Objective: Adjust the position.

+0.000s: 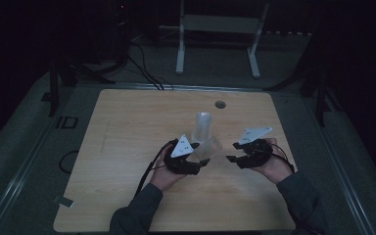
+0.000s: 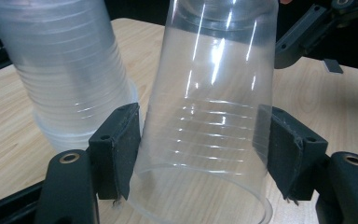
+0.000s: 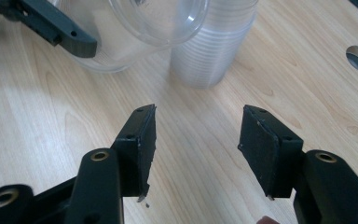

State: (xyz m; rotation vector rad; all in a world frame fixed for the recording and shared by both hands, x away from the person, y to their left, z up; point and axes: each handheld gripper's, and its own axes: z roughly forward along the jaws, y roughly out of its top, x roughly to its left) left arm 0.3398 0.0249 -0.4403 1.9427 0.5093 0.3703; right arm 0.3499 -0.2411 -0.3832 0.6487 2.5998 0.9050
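Note:
A single clear plastic cup (image 2: 214,107) lies tilted between the pads of my left gripper (image 2: 205,149), which is shut on its ribbed wall, with the cup's base pointing away from the camera. Right behind it, a stack of clear cups (image 1: 203,125) stands upside down on the wooden table (image 1: 127,122). In the high view the held cup (image 1: 209,148) hangs just above the table, between my left gripper (image 1: 198,159) and my right gripper (image 1: 234,152). The right gripper (image 3: 198,140) stands open over bare wood, nothing between its pads, facing the cup (image 3: 135,23) and the stack (image 3: 214,46).
A round hole (image 1: 220,104) sits in the table's far middle, behind the stack. Beyond the table a white metal stand (image 1: 220,29) and black cables (image 1: 147,73) lie on the dim floor. Bare wood stretches to the left and the near side.

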